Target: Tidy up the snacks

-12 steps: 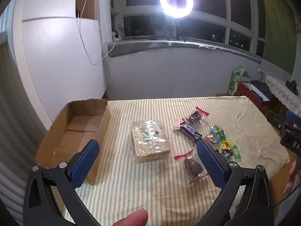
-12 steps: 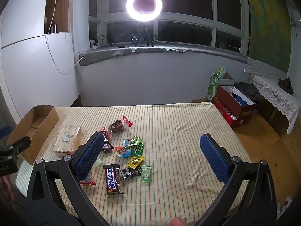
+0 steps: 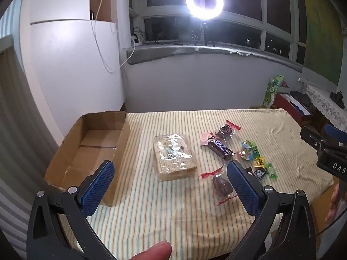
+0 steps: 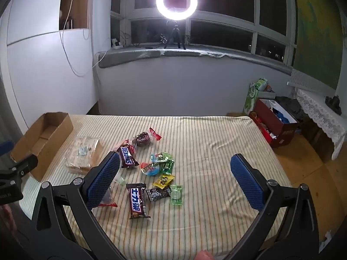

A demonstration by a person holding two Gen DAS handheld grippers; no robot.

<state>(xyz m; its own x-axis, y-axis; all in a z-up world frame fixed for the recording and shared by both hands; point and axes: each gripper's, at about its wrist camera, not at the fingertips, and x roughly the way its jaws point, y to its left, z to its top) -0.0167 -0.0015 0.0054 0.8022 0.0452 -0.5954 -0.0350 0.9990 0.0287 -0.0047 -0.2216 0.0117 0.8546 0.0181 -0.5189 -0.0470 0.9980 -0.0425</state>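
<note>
An open cardboard box [image 3: 71,151] [image 4: 23,143] sits empty at the left edge of the striped cloth. Beside it lies a clear-wrapped block of biscuits [image 3: 173,157] [image 4: 83,153]. Right of that, several small snacks are scattered: a Snickers bar [image 3: 220,147] [image 4: 126,155], a second brown bar [image 4: 137,201], a round chocolate in red-ended wrap [image 3: 225,129] [image 4: 143,139], another one [image 3: 221,186], green and yellow candies [image 4: 164,169]. My left gripper [image 3: 169,177] hovers open over the near side, nothing between its pads. My right gripper [image 4: 174,175] hovers open above the candies.
The striped cloth [image 4: 206,147] covers the table, whose right edge drops to a wooden floor [image 4: 303,162]. A red box [image 4: 273,125] and a green bag [image 4: 253,95] stand on the floor beyond. A ring light [image 4: 176,2] shines from the windowsill. White wall panels stand at left.
</note>
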